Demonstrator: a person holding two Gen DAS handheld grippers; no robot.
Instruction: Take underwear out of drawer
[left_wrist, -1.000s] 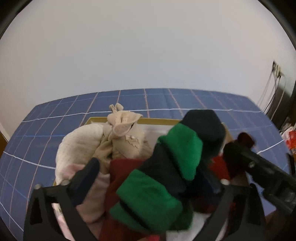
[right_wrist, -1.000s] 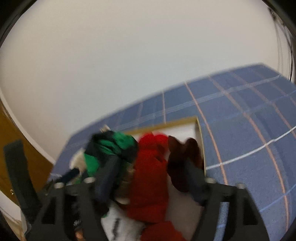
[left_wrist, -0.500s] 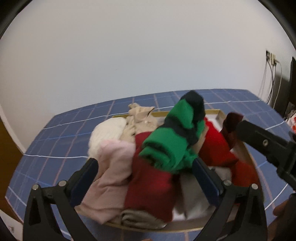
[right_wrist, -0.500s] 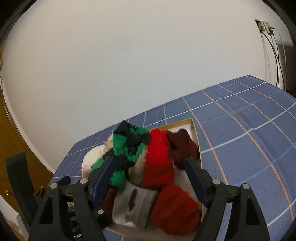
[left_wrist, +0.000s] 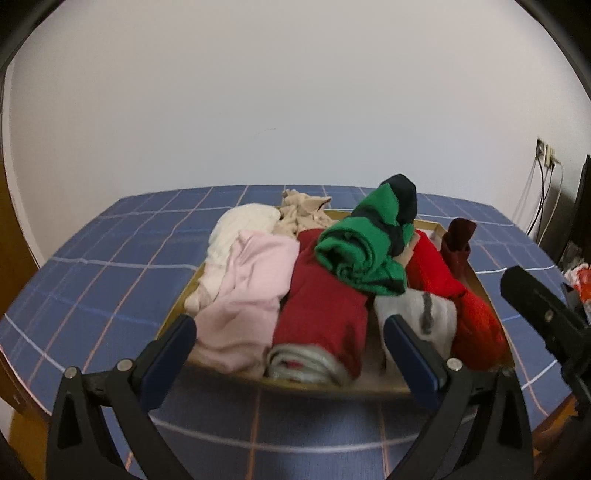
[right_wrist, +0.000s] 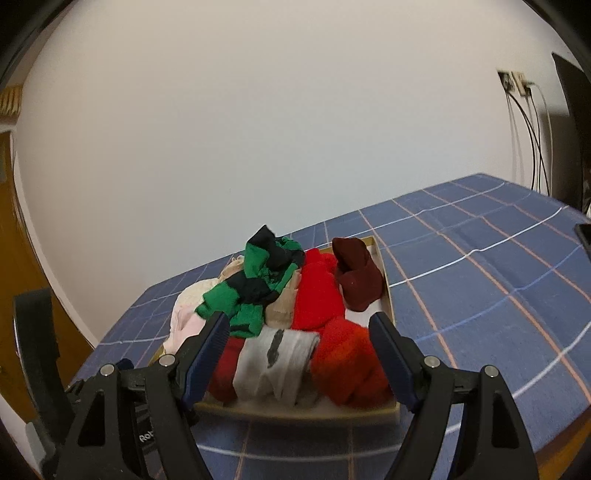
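Observation:
A shallow tan drawer (left_wrist: 480, 284) (right_wrist: 388, 295) sits on the blue checked cloth, heaped with folded underwear. On top lies a green and navy striped piece (left_wrist: 365, 247) (right_wrist: 255, 291). Around it are a pink piece (left_wrist: 247, 295), a dark red piece (left_wrist: 321, 306), a bright red piece (left_wrist: 439, 280) (right_wrist: 317, 295), a maroon piece (left_wrist: 458, 240) (right_wrist: 358, 277), a grey and white piece (left_wrist: 421, 317) (right_wrist: 277, 362) and cream pieces (left_wrist: 243, 225). My left gripper (left_wrist: 291, 350) is open and empty at the drawer's near edge. My right gripper (right_wrist: 299, 350) is open and empty, just short of the drawer's near end.
The blue checked cloth (left_wrist: 110, 280) (right_wrist: 480, 277) covers the table around the drawer. A white wall stands behind. Cables (right_wrist: 532, 129) hang from a socket at the right. A wooden door (right_wrist: 11, 258) is at the left. The right gripper's body (left_wrist: 546, 317) shows at the left wrist view's right edge.
Both grippers have pulled back and away from the pile, so the whole drawer shows. The green and navy piece lies on the heap, no longer close between the left fingers.

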